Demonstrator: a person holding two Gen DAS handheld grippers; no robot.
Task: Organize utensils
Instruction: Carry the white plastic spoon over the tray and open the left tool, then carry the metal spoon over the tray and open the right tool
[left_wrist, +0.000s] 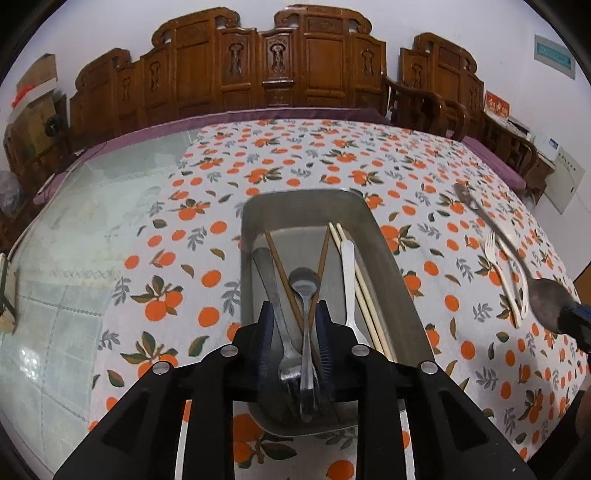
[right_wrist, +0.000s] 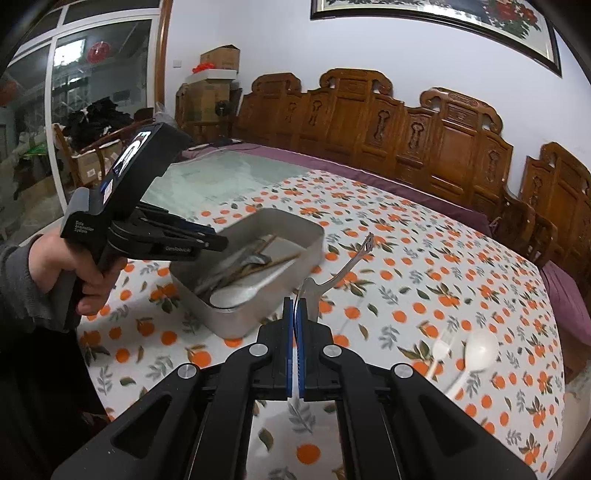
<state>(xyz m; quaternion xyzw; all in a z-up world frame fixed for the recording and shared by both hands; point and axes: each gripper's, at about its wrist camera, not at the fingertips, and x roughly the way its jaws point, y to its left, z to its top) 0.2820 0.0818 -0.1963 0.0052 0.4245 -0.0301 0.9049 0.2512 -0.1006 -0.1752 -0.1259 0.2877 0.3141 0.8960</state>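
Note:
A metal tray (left_wrist: 384, 240) sits on the orange-print tablecloth. It holds brown chopsticks (left_wrist: 280, 266), pale chopsticks (left_wrist: 364, 295), a white plastic utensil (left_wrist: 349, 266) and metal spoons. My left gripper (left_wrist: 295, 332) hangs over the tray's near end, open. A metal spoon (left_wrist: 304, 288) lies between its pads, and neither pad touches it. My right gripper (right_wrist: 295, 306) is shut on the bowl of another metal spoon (right_wrist: 347, 269), held above the cloth right of the tray (right_wrist: 236, 321). A white plastic fork (right_wrist: 439, 347) and a white plastic spoon (right_wrist: 480, 350) lie on the cloth further right.
Carved wooden chairs (left_wrist: 277, 66) line the table's far side. Left of the cloth, the glass tabletop (left_wrist: 74, 240) is uncovered. A person's hand (right_wrist: 74, 273) holds the left gripper (right_wrist: 221, 242) above the tray. Cardboard boxes (right_wrist: 219, 59) stand in the far corner.

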